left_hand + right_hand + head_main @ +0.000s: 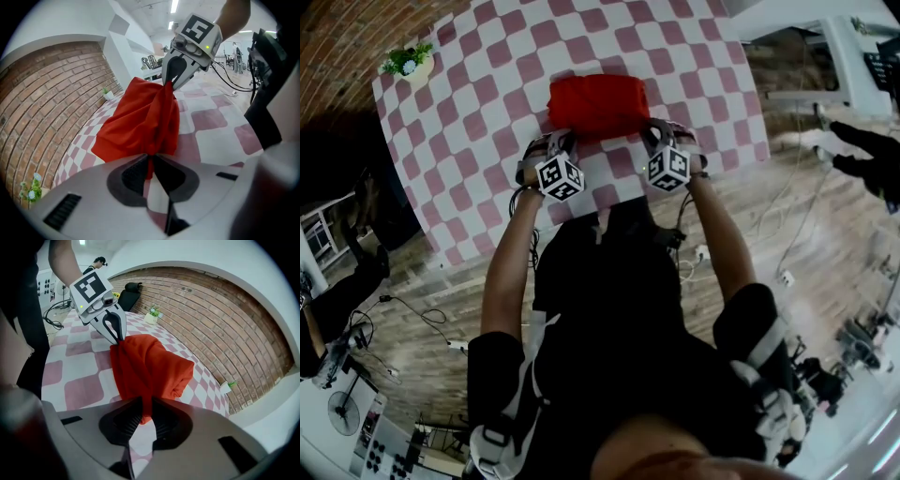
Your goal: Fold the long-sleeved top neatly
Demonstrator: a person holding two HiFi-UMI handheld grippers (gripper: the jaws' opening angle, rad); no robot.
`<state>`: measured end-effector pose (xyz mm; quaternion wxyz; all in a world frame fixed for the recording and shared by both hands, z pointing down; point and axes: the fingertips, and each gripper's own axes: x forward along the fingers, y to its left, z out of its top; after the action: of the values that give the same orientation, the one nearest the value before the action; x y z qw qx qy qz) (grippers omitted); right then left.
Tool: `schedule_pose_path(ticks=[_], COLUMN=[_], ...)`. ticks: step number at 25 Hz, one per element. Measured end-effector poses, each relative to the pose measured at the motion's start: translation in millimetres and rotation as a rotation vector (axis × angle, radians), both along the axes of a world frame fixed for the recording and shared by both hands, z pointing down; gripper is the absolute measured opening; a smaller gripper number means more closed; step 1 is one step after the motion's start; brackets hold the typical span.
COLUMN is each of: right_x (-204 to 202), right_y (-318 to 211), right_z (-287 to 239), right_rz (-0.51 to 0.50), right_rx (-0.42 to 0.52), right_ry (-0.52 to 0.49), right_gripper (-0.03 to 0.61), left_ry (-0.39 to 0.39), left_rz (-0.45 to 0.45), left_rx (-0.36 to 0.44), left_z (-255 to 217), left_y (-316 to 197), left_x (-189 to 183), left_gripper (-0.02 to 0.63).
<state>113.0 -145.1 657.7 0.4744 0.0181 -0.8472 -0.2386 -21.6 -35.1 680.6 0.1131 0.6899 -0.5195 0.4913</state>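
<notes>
A red long-sleeved top [598, 103], folded into a thick bundle, lies on the pink-and-white checked table [487, 141]. My left gripper [560, 148] is shut on the near left edge of the top [140, 122], with red cloth pinched between its pads. At the near right edge my right gripper [659, 141] is shut on the top [150, 366] in the same way. In the left gripper view the right gripper [174, 83] bites the cloth from the far side. The right gripper view shows the left gripper [118, 337] doing likewise. The cloth hangs in folds between the two.
A small potted plant [410, 62] stands at the table's far left corner. A brick wall [225, 319] runs behind the table. Cables [412, 314] lie on the wooden floor by the person's legs. White furniture [825, 56] stands to the right of the table.
</notes>
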Motion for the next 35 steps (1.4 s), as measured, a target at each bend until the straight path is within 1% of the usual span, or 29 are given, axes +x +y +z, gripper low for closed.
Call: schedule_pose_path(ticks=[3, 5, 8, 10, 14, 19, 22, 26, 29, 32, 35], right_x=[-0.2, -0.4, -1.0, -1.3, -3.7, -11.0, -16.3, -29.9, -44.1, -60.7, -75.9], right_y=[2.6, 7.3, 15.6, 18.4, 12.1, -3.6, -25.6, -56.9, -71.2, -78.9, -82.8], right_z=[-1.6, -5.4, -18.3, -30.4, -57.7, -91.1, -98.9, -78.0, -51.2, -30.3, -17.0], right_rz=[0.019, 0.022, 0.008, 0.000, -0.015, -0.058, -0.050, -0.049, -0.064, -0.105, -0.145], right_rx=[-0.034, -0.065, -0.107, -0.126, -0.157, -0.205, -0.209, -0.196, -0.217, -0.226, -0.250], right_ry=[-0.021, -0.032, -0.061, -0.088, -0.139, -0.216, -0.238, -0.187, -0.140, -0.096, -0.084], right_gripper=[0.052, 0.065, 0.094, 0.116, 0.123, 0.124, 0.124, 0.124, 0.124, 0.127, 0.127], left_ry=[0.046, 0.084, 0.135, 0.151, 0.173, 0.254, 0.268, 0.280, 0.279, 0.280, 0.282], left_rz=[-0.036, -0.047, -0.031, -0.017, -0.005, -0.005, -0.019, -0.027, -0.032, -0.050, -0.059], left_rx=[0.008, 0.025, 0.058, 0.087, 0.132, 0.141, 0.112, 0.008, -0.052, -0.076, -0.089], left_z=[-6.4, -18.5, -45.0, -62.5, -84.5, -95.9, -87.2, -51.4, -29.1, -19.6, -15.8], left_y=[1.8, 4.2, 8.1, 7.5, -9.8, -35.5, -45.9, -50.2, -50.5, -51.7, -53.9], left_x=[1.1, 3.9, 11.8, 15.0, 13.6, 13.2, 8.2, 10.5, 15.0, 16.6, 16.2], left_gripper=[0.048, 0.066, 0.103, 0.122, 0.138, 0.149, 0.149, 0.162, 0.172, 0.172, 0.172])
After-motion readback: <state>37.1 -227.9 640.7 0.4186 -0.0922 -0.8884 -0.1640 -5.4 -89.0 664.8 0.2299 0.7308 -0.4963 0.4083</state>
